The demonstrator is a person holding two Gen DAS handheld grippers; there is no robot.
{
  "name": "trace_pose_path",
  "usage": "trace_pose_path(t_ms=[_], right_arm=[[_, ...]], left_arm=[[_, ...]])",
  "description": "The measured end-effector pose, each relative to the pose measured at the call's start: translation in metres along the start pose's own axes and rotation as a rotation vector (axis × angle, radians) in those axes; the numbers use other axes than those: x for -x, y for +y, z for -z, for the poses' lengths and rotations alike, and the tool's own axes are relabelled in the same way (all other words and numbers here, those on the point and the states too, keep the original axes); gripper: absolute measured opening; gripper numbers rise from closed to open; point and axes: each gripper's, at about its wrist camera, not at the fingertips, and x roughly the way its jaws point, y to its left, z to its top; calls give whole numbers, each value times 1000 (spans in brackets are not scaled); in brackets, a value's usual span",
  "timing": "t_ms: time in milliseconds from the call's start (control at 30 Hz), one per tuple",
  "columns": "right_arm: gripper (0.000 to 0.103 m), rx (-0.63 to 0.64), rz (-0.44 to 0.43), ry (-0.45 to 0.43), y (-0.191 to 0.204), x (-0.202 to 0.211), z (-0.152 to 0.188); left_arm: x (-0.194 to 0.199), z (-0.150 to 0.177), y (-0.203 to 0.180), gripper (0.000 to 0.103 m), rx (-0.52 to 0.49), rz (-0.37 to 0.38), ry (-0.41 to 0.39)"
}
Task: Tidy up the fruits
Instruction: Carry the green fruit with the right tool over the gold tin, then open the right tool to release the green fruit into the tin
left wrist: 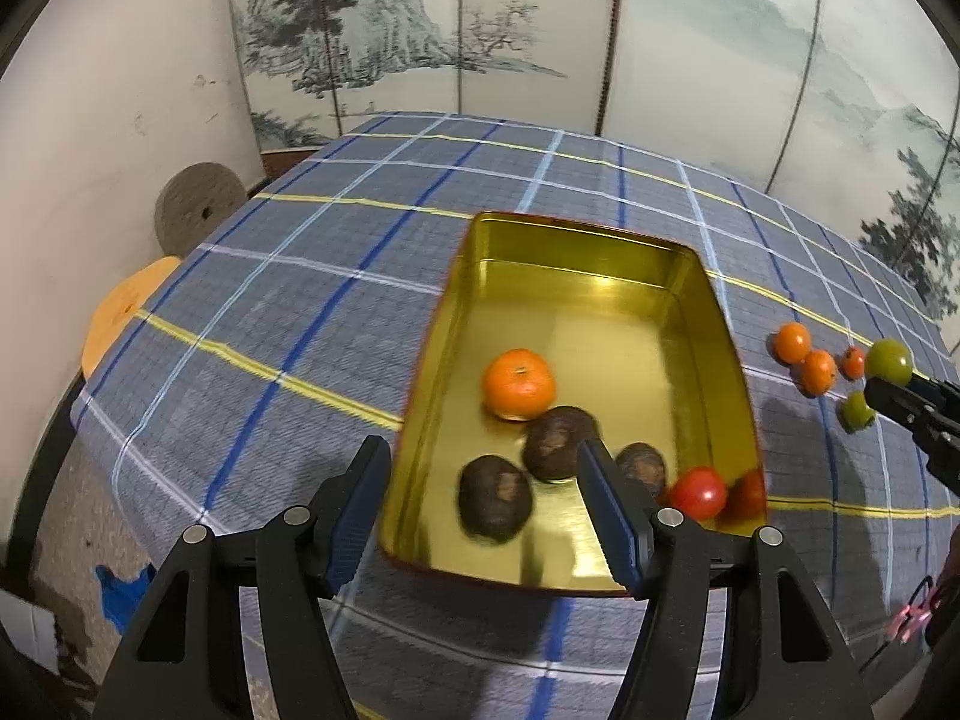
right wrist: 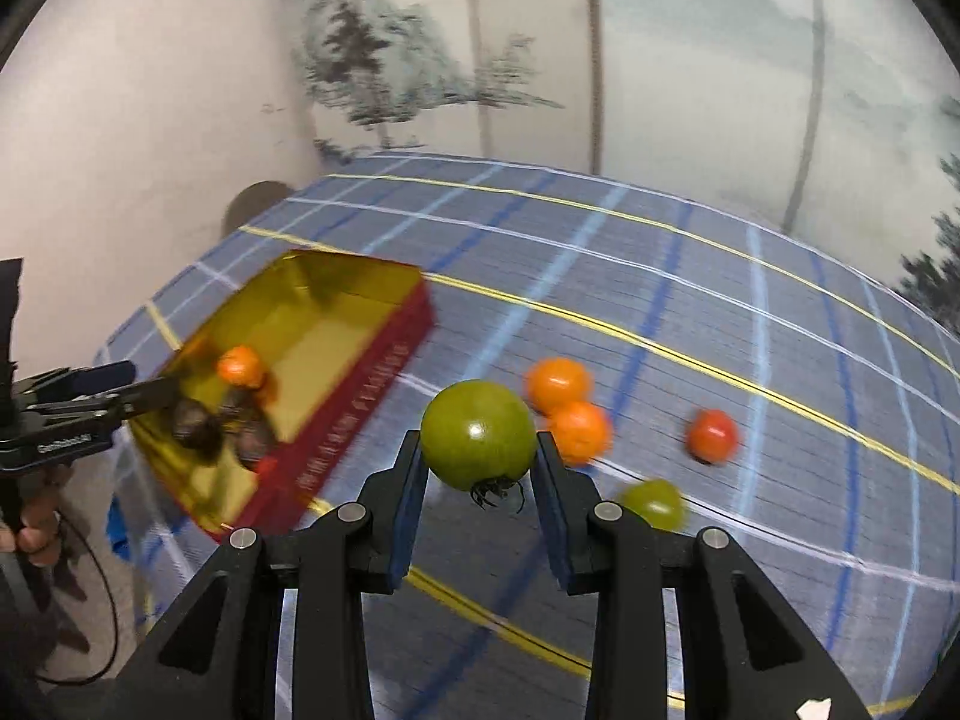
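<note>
A gold-lined tin with red outer walls [left wrist: 576, 228] [right wrist: 360, 420] lies on the checked cloth. Inside it are a mandarin [left wrist: 519, 384], three dark brown fruits [left wrist: 495, 498] and a red tomato [left wrist: 698, 492]. My left gripper [left wrist: 483, 456] [right wrist: 144, 381] hovers over the tin's near end, its jaws apart and gripping nothing. My right gripper [right wrist: 478, 447] [left wrist: 894, 396] is shut on a large green tomato [right wrist: 478, 435] [left wrist: 889, 360], lifted off the cloth to the right of the tin. Below it lie two orange fruits [right wrist: 558, 383], a small red tomato [right wrist: 712, 434] and a small green tomato [right wrist: 653, 503].
A painted folding screen [left wrist: 540, 30] and a white wall close off the far side. A grey disc [left wrist: 198, 207] and an orange disc [left wrist: 129, 306] sit off the table's left edge. A hand [right wrist: 36, 522] grips the left tool's handle.
</note>
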Motion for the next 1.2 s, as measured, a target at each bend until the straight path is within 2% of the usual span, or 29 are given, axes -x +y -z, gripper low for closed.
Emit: trace_pose_path(t_ms=[333,567,1033,1200], right_arm=[[32,127,-105,29,73,-36,-21],[32,200,-137,80,114,-70,-24],[32,259,-102,153,136,-110,-17],[33,269,-91,154,138,-112,-14]], left_arm=[[-1,5,27,65,57,-13,21],[-3,8,36,67,63,-46,31],[-6,11,49,69,99,-46,46],[-7,11,53,69,109,-45,55]])
